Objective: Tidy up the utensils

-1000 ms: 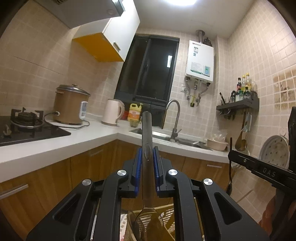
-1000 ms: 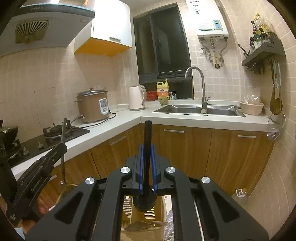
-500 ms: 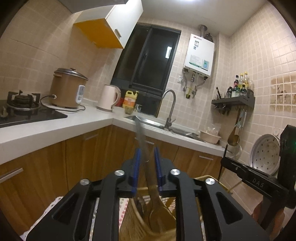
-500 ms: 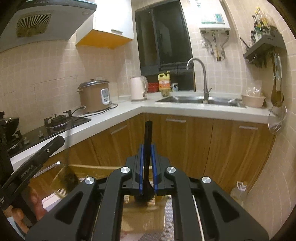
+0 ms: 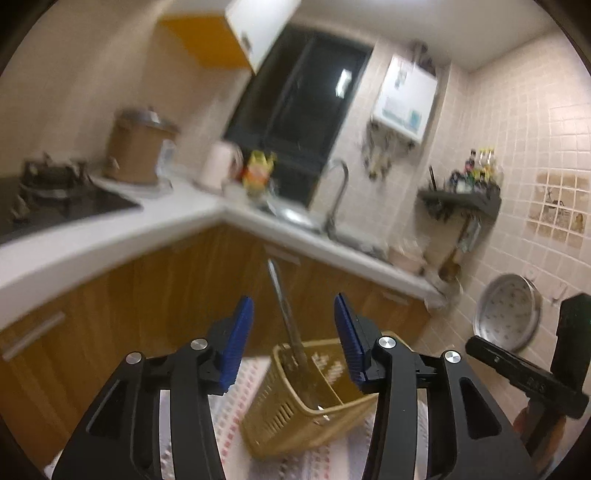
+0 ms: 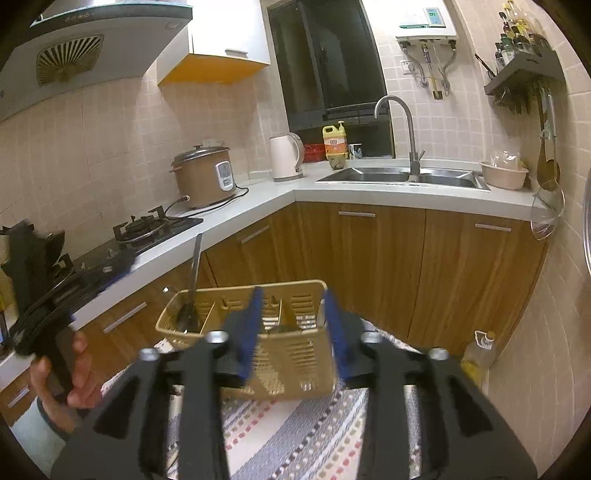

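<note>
Tan slotted plastic utensil basket [image 6: 280, 354], divided into compartments, resting on a striped and dotted woven cloth [image 6: 295, 435]. Inside its leftmost compartment, a long metal-handled spoon [image 6: 192, 280], bowl down, handle leaning up and out above the rim. Same spoon [image 5: 286, 314] seen from the left wrist view, tilted, standing in the basket [image 5: 295, 417] between the two blue finger pads. More utensils low in the middle compartments, too blurred to name.

Left gripper [image 5: 293, 332], black with blue pads, spread wide and holding nothing, the spoon handle standing free in the gap, touching neither pad. Right gripper [image 6: 291, 328], also black with blue pads, spread wide and empty, hovering just above the basket's near wall. Left hand [image 6: 70, 373] visible at the edge of the right wrist view, wrapped around its gripper's black handle.

Behind, wooden cabinet doors [image 6: 388, 266] under a white L-shaped countertop [image 6: 369, 192]. On the counter, a brown rice cooker [image 6: 205, 177], a white electric kettle [image 6: 284, 157] and a yellow bottle [image 6: 334, 142], with a black gas hob [image 6: 147, 230] to the left. Steel sink [image 6: 402, 177] with a tall curved tap in the corner, a beige bowl [image 6: 504, 173] beside it. Dark window [image 6: 328, 59] above, white water heater [image 6: 426, 20] on the tiled wall.
</note>
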`<state>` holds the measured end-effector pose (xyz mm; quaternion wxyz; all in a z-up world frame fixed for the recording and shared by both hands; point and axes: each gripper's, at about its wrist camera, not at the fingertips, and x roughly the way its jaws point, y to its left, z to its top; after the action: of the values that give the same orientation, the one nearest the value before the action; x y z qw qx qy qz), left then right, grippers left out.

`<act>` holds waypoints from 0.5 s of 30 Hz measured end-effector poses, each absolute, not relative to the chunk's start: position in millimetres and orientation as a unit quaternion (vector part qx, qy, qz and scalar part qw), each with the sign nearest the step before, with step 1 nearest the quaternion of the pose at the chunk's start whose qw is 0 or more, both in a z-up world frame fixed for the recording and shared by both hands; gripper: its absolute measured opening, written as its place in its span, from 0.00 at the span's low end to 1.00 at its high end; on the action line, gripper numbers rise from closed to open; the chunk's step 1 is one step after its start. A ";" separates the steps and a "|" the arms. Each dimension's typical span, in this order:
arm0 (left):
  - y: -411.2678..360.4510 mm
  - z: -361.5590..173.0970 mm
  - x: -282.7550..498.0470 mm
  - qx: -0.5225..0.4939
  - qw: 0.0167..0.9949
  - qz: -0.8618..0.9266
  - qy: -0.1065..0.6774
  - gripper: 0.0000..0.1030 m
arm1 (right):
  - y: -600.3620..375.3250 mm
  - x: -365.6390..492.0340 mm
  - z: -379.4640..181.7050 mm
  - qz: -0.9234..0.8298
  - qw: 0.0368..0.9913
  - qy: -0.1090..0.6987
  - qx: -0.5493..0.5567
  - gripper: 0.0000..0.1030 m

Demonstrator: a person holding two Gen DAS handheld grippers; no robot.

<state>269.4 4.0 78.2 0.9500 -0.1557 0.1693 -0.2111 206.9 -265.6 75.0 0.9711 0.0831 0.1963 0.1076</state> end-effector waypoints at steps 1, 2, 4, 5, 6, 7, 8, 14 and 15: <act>6.0 77.5 280.7 -0.170 0.942 -0.220 0.190 0.43 | -264.8 200.8 75.4 0.110 0.971 0.196 0.080 0.43; 8.5 76.1 290.3 -0.185 0.935 -0.225 0.203 0.43 | -264.0 196.6 75.2 0.112 0.971 0.195 0.077 0.43; 9.5 73.8 322.0 -0.203 0.915 -0.241 0.252 0.46 | -261.5 187.9 72.4 0.116 0.971 0.200 0.066 0.43; 9.2 72.2 333.9 -0.205 0.910 -0.241 0.269 0.46 | -260.6 185.3 70.6 0.116 0.971 0.202 0.061 0.44; 6.9 70.4 347.2 -0.202 0.904 -0.240 0.289 0.46 | -260.0 183.2 68.0 0.117 0.970 0.204 0.057 0.43; 2.3 68.5 362.6 -0.196 0.896 -0.243 0.315 0.46 | -259.5 181.6 64.6 0.120 0.969 0.208 0.052 0.43; 1.5 67.0 370.3 -0.197 0.892 -0.245 0.324 0.46 | -259.7 181.3 61.8 0.122 0.968 0.213 0.050 0.43; -11.5 57.3 409.2 -0.167 0.884 -0.229 0.372 0.46 | -266.6 186.9 45.5 0.125 0.964 0.228 0.053 0.44; -11.6 55.7 412.2 -0.168 0.884 -0.230 0.370 0.43 | -268.4 188.5 43.4 0.124 0.964 0.230 0.057 0.43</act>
<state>412.2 -11.7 55.7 0.8843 -0.1680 0.3697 -0.2305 188.5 -268.4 43.4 0.9635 0.0567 0.2299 0.1245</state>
